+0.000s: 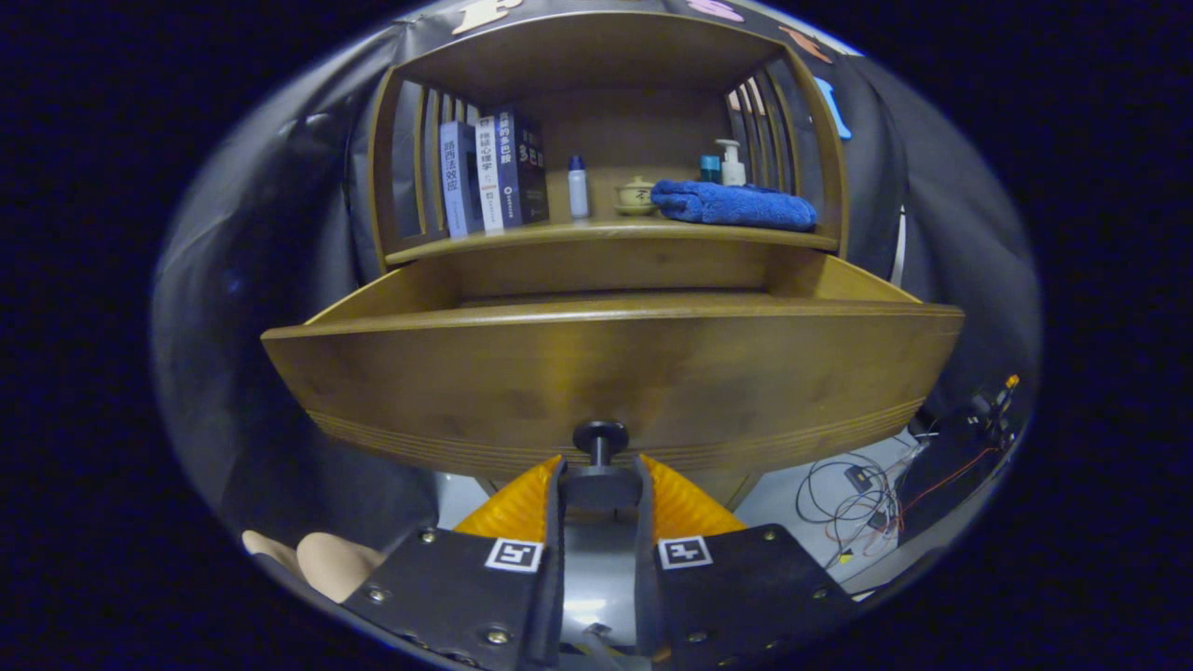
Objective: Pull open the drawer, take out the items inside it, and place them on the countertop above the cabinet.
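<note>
Gripper (599, 485) clamped on knob (599, 485) of drawer (610, 368), drawer pulled out just ahead.

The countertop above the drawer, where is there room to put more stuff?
On the countertop, the barest patch lies between the books and the small white bottle. From the bottle rightward it is crowded: a little lidded pot, then a folded blue towel with two bottles behind. The tool is shut on the drawer knob.
</note>
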### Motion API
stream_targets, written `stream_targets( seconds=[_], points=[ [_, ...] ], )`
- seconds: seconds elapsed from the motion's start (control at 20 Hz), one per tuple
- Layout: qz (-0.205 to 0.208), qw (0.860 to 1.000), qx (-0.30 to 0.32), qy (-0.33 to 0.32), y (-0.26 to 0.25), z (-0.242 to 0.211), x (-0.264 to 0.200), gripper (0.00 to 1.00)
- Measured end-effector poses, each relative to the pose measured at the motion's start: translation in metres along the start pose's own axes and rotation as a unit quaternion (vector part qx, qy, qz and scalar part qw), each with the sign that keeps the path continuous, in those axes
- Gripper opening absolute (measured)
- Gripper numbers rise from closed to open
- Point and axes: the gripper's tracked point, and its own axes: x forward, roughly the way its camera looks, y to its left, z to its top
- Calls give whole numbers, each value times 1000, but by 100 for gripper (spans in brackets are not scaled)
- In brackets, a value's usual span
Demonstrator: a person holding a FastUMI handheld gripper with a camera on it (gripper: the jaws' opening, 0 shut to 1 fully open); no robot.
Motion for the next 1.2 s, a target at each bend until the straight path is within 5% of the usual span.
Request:
stream_targets(
  seconds=[0.3, 0.7, 1.2],
  points=[
    [2, 1000, 21, 3, 3, -3, -7, 43],
    [-15, 998, 34, -57, -4, 13, -45, 43],
    [2, 983, 27, -180, -4, 115, -77, 43]
  ],
)
